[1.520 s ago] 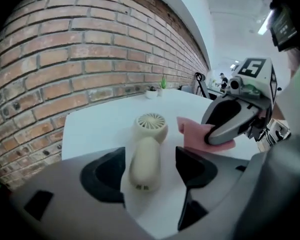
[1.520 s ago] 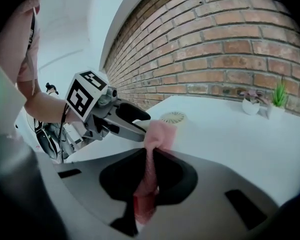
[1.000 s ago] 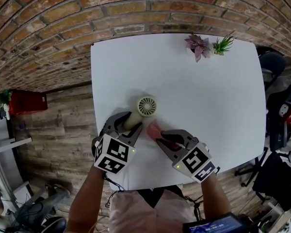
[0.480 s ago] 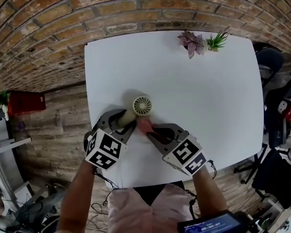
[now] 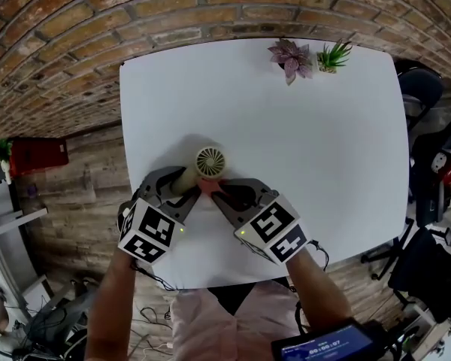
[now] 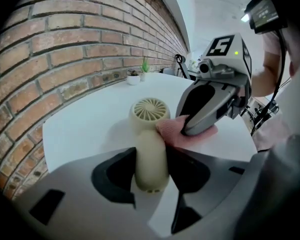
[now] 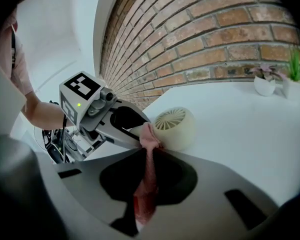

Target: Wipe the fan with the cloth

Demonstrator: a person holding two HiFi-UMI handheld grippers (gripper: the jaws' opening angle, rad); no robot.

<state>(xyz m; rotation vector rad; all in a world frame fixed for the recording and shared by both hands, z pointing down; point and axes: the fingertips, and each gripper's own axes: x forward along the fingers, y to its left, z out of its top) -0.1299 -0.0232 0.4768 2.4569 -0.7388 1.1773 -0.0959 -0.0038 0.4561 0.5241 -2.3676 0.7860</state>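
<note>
1. The left gripper [image 6: 151, 170] has its jaws clamped on the stubby round handle of the small cream plastic fan [image 6: 150, 115], one pad on each side. The handle end pokes out toward the camera and the grille head points away.
2. The right gripper [image 7: 147, 176] is pinched shut on a soft pink cloth [image 7: 149, 134]. The fabric runs as a folded strip between the jaws, and its bunched front end is pressed against the fan [image 7: 175, 127] where the handle meets the head.
3. In the head view the fan [image 5: 209, 161] is at the near-left part of the white table [image 5: 301, 134]. Both grippers meet at it from the person's side, and I can't tell if its head rests on the tabletop or hangs just above.
4. Handling guess: the fan looks light, stiff and smooth, so it'll probably want to twist or slip in the jaws if the wipe pushes hard. The handle seems the right place to hold it, since the thin grille ribs look like the fragile bit.
5. The cloth is floppy, so only the wad right at the jaw tips does any real rubbing. Short, gentle strokes make sense.
6. Further out there are two small potted plants [image 5: 310, 57] at the far table edge, well away from the action, with a red brick wall [image 5: 98, 21] behind.
</note>
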